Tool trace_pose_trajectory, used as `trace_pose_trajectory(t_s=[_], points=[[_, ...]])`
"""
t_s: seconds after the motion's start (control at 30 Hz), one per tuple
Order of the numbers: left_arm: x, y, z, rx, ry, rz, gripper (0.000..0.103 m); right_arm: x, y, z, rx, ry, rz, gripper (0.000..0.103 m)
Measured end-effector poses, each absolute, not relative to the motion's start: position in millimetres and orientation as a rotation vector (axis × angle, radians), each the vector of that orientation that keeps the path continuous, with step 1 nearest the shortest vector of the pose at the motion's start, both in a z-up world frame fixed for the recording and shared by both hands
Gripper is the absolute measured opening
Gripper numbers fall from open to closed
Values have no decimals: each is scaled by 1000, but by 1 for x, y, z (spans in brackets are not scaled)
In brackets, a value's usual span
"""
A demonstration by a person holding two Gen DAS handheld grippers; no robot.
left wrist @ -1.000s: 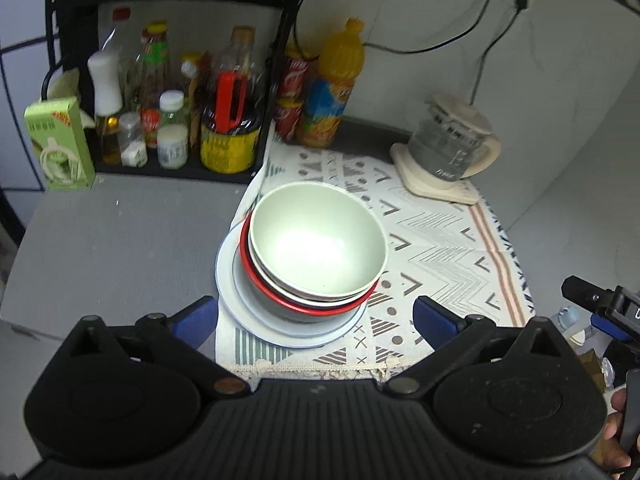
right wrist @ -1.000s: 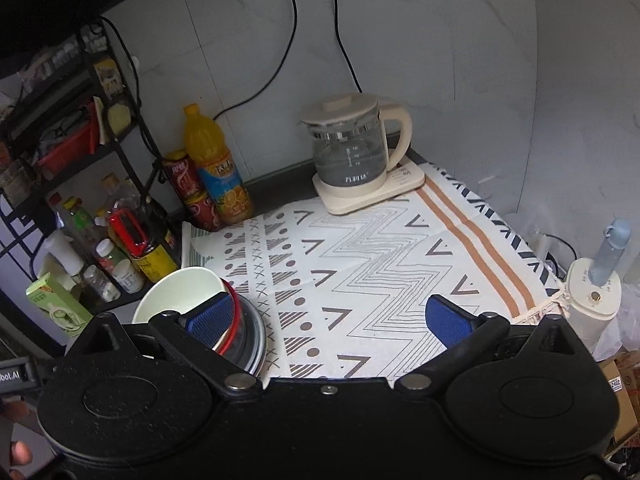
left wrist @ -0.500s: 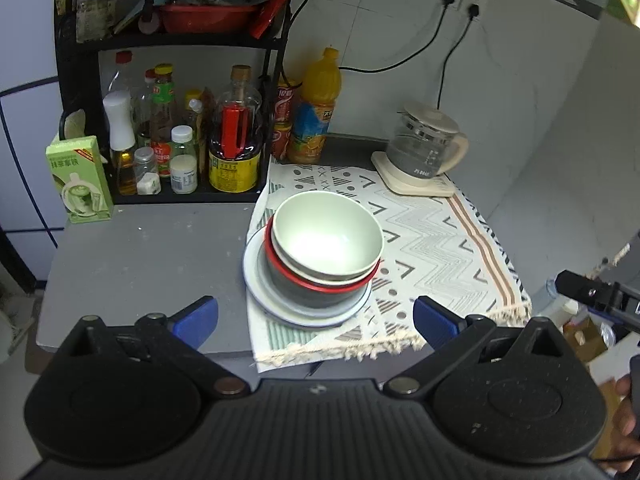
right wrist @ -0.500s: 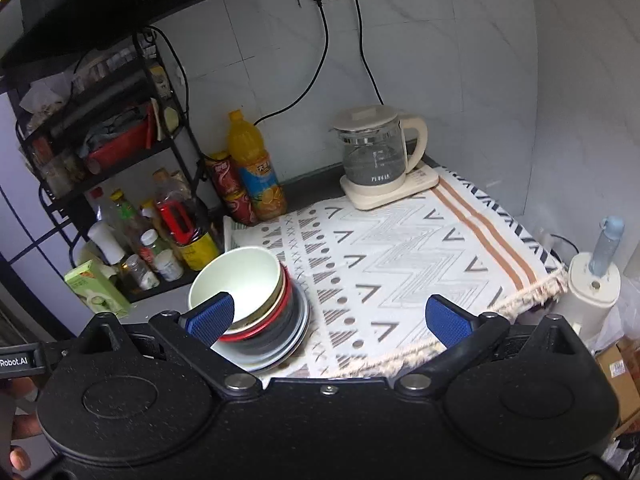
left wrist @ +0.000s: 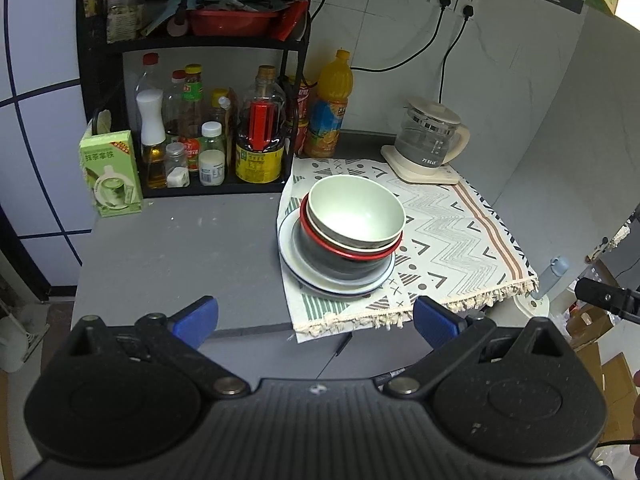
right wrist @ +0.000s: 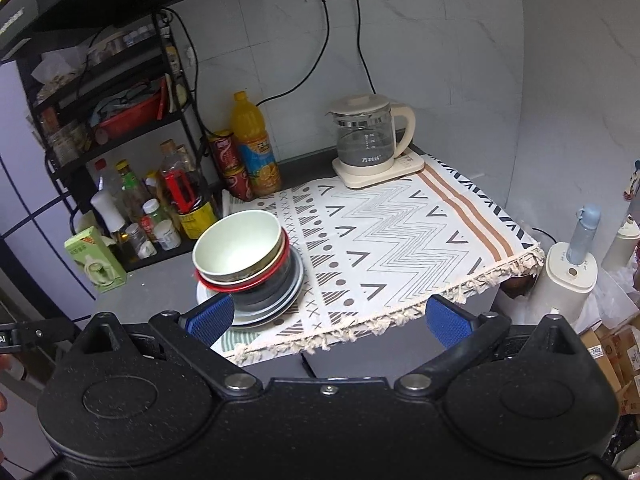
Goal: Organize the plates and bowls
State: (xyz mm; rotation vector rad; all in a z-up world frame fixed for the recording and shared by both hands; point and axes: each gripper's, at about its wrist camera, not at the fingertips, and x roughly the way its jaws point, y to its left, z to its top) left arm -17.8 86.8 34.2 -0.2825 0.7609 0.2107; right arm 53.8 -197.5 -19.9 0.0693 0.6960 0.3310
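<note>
Bowls (left wrist: 356,220) nested empty on plates (left wrist: 304,276); left tongs (left wrist: 316,316), right tongs (right wrist: 330,318) released.

glass kettle (left wrist: 430,142), orange bottle (left wrist: 331,105), patterned cloth (left wrist: 452,236)

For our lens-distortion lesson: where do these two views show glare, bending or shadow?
Left wrist view: a bright glare patch sits inside the pale green top bowl; the black wire shelf rack bows outward. Right wrist view: the white tiled wall curves at the edges, corners darken.
</note>
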Motion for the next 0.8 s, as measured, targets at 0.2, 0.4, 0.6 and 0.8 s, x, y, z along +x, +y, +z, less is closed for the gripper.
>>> trace_pose_trajectory(t_s=[0.2, 0.4, 0.6, 0.8], points=[[-35, 91, 32, -274, 764, 226, 102, 37, -188, -21, 67, 704, 341, 103], [-47, 96, 30, -293, 760, 237, 102, 21, -185, -21, 70, 672, 316, 103], [-52, 93, 27, -256, 764, 224, 102, 11, -187, -30, 69, 700, 315, 103], [-55, 88, 22, -247, 784, 211, 102, 2, -185, -37, 65, 717, 321, 103]])
